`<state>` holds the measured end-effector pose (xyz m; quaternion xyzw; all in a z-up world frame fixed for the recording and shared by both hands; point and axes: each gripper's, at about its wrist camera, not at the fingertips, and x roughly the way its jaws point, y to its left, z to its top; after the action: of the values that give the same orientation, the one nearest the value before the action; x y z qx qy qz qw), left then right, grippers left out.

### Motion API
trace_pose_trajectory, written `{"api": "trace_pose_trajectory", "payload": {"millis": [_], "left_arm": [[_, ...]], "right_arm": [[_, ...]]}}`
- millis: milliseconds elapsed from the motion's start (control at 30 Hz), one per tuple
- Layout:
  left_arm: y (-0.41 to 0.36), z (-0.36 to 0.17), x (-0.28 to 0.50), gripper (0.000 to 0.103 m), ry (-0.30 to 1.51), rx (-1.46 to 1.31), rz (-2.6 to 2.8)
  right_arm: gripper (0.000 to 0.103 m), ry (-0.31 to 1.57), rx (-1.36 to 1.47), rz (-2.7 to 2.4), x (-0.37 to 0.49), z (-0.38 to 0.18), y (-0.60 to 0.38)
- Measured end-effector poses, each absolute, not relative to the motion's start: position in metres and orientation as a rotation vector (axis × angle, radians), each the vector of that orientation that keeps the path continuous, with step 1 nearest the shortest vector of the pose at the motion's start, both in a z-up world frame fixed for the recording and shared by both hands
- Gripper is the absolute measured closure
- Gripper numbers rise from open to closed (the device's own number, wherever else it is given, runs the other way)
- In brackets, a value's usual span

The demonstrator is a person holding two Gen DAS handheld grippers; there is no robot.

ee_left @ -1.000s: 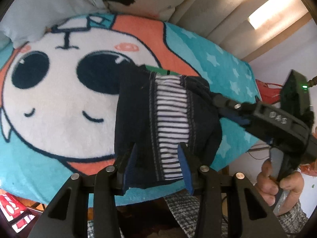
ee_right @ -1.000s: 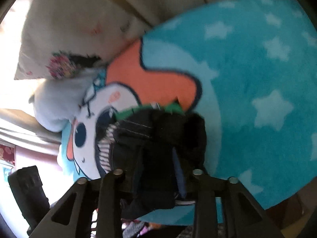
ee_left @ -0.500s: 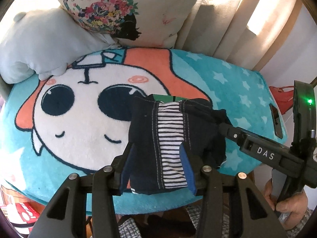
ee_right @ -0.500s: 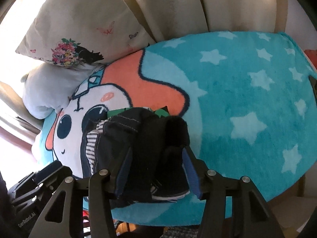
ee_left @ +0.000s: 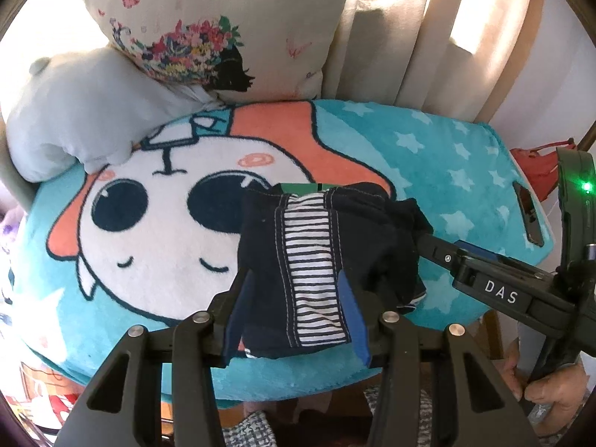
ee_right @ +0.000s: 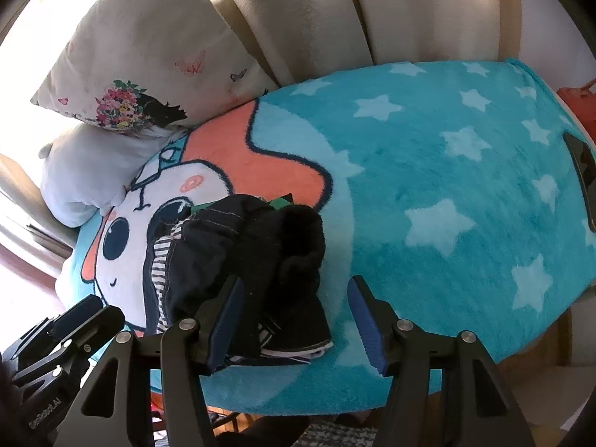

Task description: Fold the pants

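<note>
Pants (ee_left: 320,260) are sitting bunched into a small dark bundle near the front edge of the cartoon blanket (ee_left: 428,171), navy with a black-and-white striped panel showing on top and a bit of green peeking out at the far edge. Left gripper (ee_left: 294,316) has its blue pads spread on either side of the near end of the bundle, so it looks let go rather than pinching, probably lined up there to square the fold or grab it again. Right gripper (ee_right: 294,320) is spread wide too: its left finger sits against the fabric, while the right one is over bare blanket, so it's holding nothing. My guess is the fold is mostly done, but the right side looks lumpy and could use flattening. Readable stuff: "DAS" in white on the right gripper's body as seen from the left camera, with a green LED lit above it, and what looks like "GenRobot.AI" on the left gripper in the right camera's corner. Flowery pillow (ee_left: 208,37) and a pale plush (ee_left: 82,111) sit at the back.
</note>
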<state>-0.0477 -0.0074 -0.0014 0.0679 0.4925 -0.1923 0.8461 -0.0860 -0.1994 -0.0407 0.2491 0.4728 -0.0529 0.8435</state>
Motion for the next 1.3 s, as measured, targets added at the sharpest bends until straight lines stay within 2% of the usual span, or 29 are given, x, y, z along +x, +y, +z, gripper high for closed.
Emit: {"api": "trace_pose_trajectory", "payload": {"millis": [1300], "left_arm": [[-0.011, -0.013, -0.042, 0.053, 1.072, 0.182, -0.335]], "right_arm": [[0.036, 1.008, 0.537, -0.13, -0.081, -0.053, -0.21]]}}
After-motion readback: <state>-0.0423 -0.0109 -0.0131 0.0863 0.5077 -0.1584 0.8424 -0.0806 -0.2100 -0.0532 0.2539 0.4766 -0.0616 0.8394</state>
